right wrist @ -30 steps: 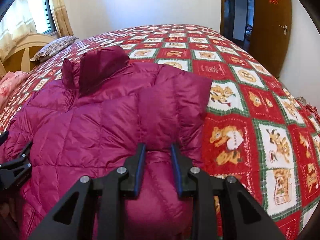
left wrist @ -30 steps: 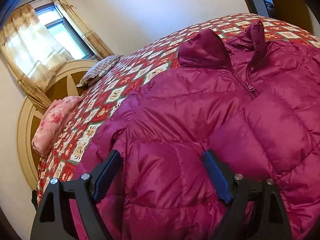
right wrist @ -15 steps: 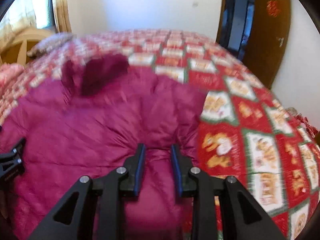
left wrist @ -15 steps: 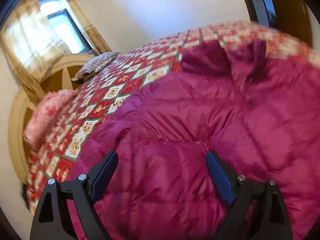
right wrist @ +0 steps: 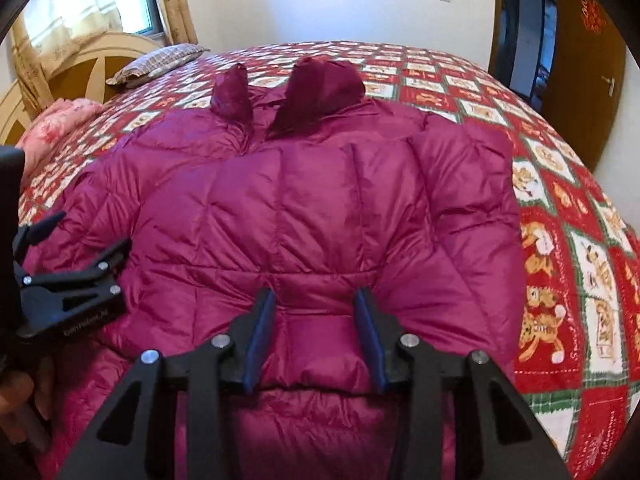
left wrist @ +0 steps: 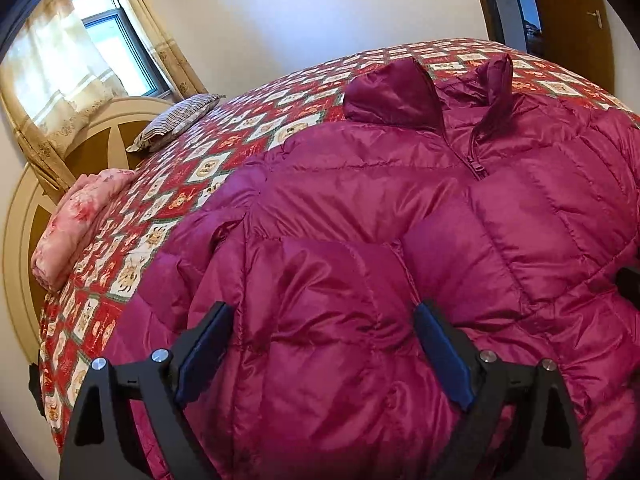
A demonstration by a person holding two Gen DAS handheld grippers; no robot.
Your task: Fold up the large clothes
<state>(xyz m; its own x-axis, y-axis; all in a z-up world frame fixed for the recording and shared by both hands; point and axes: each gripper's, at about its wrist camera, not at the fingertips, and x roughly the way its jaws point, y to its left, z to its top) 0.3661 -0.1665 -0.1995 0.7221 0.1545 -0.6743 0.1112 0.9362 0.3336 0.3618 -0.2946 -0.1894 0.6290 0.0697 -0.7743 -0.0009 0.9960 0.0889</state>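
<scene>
A magenta puffer jacket lies front up on the bed, zipper shut and collar standing up at the far end. My left gripper hovers over its left sleeve, its jaws wide and opening, with puffy fabric between them but no pad pressing. In the right wrist view the jacket fills the middle. My right gripper stands partly open over the lower front, a bulge of fabric between its pads, which do not clamp it. The left gripper shows at the left edge.
The bed carries a red patchwork quilt. A striped pillow and a folded pink blanket lie by the round headboard. A window with curtains is behind it; a wooden door stands at the right. A hand holds the left gripper.
The right gripper's jaws have widened and let go of the fold they pinched, and it has slid left towards the jacket's middle. The left jaws have spread a little wider.
</scene>
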